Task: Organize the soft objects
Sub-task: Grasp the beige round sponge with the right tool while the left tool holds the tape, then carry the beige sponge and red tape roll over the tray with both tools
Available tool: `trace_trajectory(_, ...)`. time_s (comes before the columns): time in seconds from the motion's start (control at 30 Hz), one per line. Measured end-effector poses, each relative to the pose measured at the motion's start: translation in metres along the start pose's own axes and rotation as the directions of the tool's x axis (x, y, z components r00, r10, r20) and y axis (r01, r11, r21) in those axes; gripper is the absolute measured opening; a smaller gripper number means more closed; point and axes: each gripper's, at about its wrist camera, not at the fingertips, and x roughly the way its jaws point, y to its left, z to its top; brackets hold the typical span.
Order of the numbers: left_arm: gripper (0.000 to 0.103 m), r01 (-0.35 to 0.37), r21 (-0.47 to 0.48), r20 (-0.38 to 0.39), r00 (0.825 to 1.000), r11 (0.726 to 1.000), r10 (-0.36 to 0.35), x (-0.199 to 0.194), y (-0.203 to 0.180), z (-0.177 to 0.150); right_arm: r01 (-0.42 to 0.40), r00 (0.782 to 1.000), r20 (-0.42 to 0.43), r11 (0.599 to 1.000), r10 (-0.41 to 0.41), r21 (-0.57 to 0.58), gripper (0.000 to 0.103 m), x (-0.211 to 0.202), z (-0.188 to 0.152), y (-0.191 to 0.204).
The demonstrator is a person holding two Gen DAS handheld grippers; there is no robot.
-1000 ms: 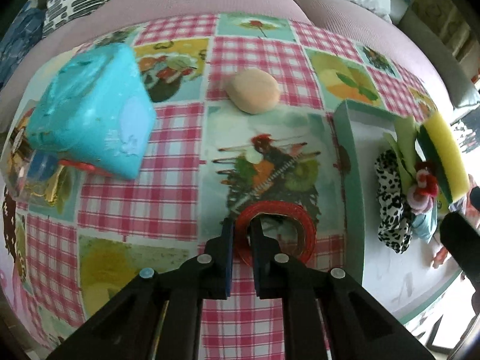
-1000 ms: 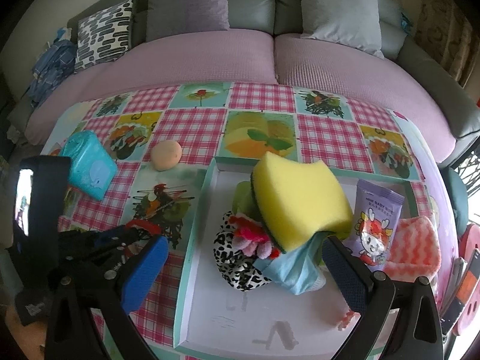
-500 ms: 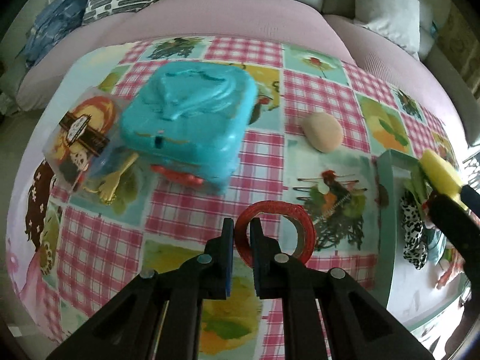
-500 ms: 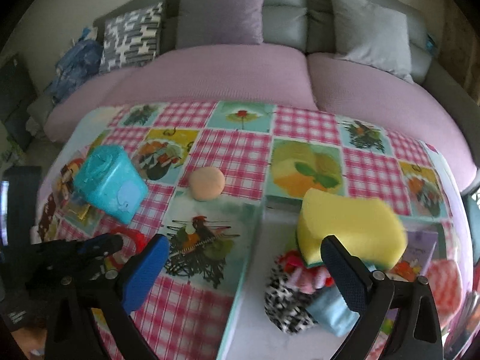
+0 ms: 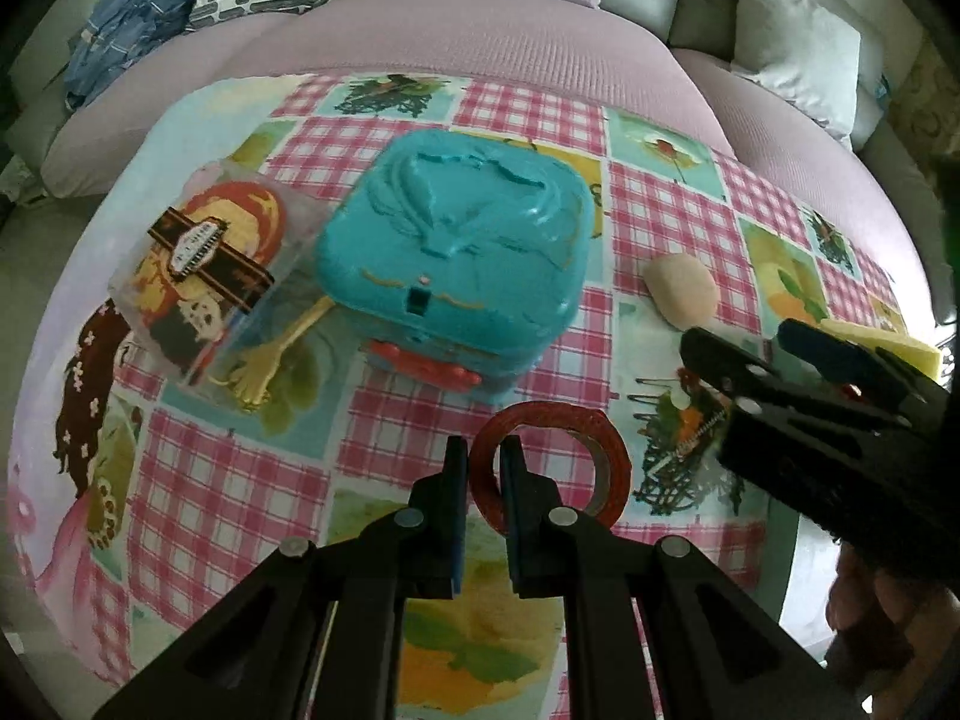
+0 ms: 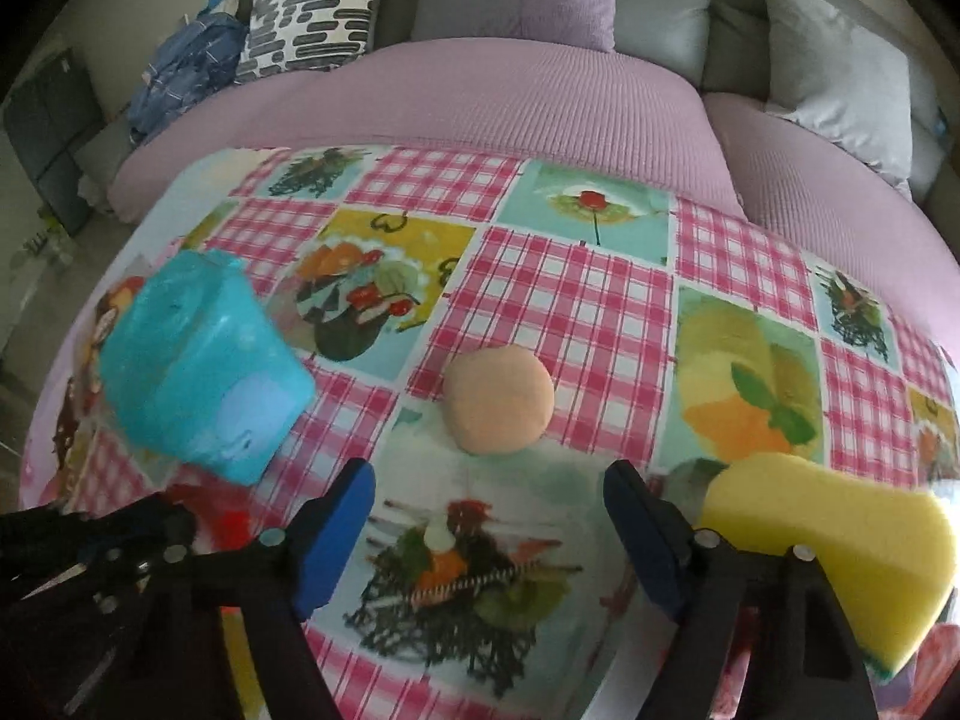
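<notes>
- While the sofa point(image 6: 540, 102) is filling the background, the counter point(image 6: 570, 300) under its checked, picture-printed cloth is carrying everything that matters here.
- The turquoise box point(image 5: 462, 264) is sitting at the counter's left, looking hard-shelled, so probably no part of the soft sorting.
- The yellow sponge point(image 6: 840, 546) is showing at the right edge, apparently lying in a tray, though the view there is too cropped to be sure.
- The right gripper point(image 6: 489, 528) is hanging over the cloth with its fingers point(image 6: 336, 516) parted wide; they have just been closing somewhat, and nothing is between them yet.
- The peach puff point(image 6: 498, 399), a round soft pad, is lying on the cloth just beyond those fingers, apart from the box and the sponge. It is likely to be light and squashy, so pinching it across its middle from either side, gently, should be enough; it may flatten and slip if taken by the rim.
- The left gripper point(image 5: 483, 474) is pinching the red tape roll point(image 5: 549, 468), its fingers nearly together on the roll's wall, one inside the ring and one outside.
</notes>
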Motion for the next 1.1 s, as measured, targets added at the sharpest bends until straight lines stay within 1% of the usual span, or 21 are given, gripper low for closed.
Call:
trace_trajectory(0.13, 0.011, 0.004, 0.004, 0.004, 1.000, 1.000, -0.004, -0.002, 0.000, 0.000, 0.025, 1.000, -0.002, 0.999, -0.025, -0.024, 0.080, 0.009, 0.011, 0.004)
trace_trajectory(0.27, 0.011, 0.005, 0.008, 0.005, 1.000, 1.000, -0.005, -0.002, 0.000, 0.001, 0.031, 0.999, -0.030, 0.999, -0.032, -0.034, 0.072, 0.019, 0.019, 0.005)
trace_trajectory(0.33, 0.011, 0.001, 0.012, 0.008, 1.000, 1.000, -0.001, -0.002, -0.001, 0.001, 0.048, 0.998, -0.045, 0.998, -0.050, -0.032, 0.072, 0.026, 0.020, 0.003)
trace_trajectory(0.4, 0.011, 0.002, 0.018, 0.013, 1.000, 1.000, -0.002, -0.003, -0.003, 0.000, 0.045, 0.997, -0.059, 0.999, -0.046, -0.018, 0.071, 0.032, 0.020, -0.001)
trace_trajectory(0.5, 0.011, 0.004, 0.026, 0.015, 1.000, 1.000, -0.004, -0.004, -0.004, 0.000, 0.030, 0.997, -0.075, 1.000, -0.029, 0.003, 0.066, 0.039, 0.020, -0.004)
trace_trajectory(0.53, 0.011, 0.003, 0.029, 0.013, 1.000, 1.000, -0.004, -0.004, -0.005, -0.001, 0.032, 0.996, -0.078, 0.999, -0.032, 0.002, 0.064, 0.041, 0.019, -0.004)
trace_trajectory(0.57, 0.011, 0.002, 0.029, 0.010, 1.000, 1.000, -0.002, -0.003, -0.005, -0.001, 0.037, 0.996, -0.080, 0.999, -0.036, 0.000, 0.059, 0.042, 0.019, -0.004)
trace_trajectory(0.6, 0.011, 0.000, 0.029, 0.008, 1.000, 1.000, 0.000, -0.002, -0.004, -0.001, 0.036, 0.996, -0.079, 0.999, -0.035, 0.003, 0.057, 0.043, 0.018, -0.004)
trace_trajectory(0.67, 0.011, -0.006, 0.027, 0.007, 1.000, 1.000, 0.006, -0.001, -0.003, -0.002, 0.030, 0.997, -0.074, 1.000, -0.029, 0.009, 0.048, 0.042, 0.017, -0.006)
trace_trajectory(0.8, 0.011, -0.007, 0.032, 0.008, 1.000, 0.999, 0.007, -0.001, -0.003, -0.003, 0.024, 0.997, -0.072, 1.000, -0.023, 0.014, 0.046, 0.041, 0.017, -0.007)
trace_trajectory(0.9, 0.011, -0.007, 0.036, 0.009, 1.000, 0.999, 0.007, -0.001, -0.004, -0.002, 0.007, 0.997, -0.072, 0.999, -0.004, 0.039, 0.045, 0.038, 0.015, -0.009)
trace_trajectory(0.97, 0.011, -0.008, 0.038, 0.012, 1.000, 0.999, 0.008, -0.002, -0.004, -0.002, -0.013, 0.998, -0.063, 0.998, 0.017, 0.062, 0.045, 0.030, 0.011, -0.011)
trace_trajectory(1.1, 0.011, -0.012, 0.041, 0.015, 1.000, 0.999, 0.012, -0.003, -0.005, -0.003, -0.004, 0.999, -0.044, 0.997, 0.008, 0.077, 0.045, 0.009, -0.001, -0.012)
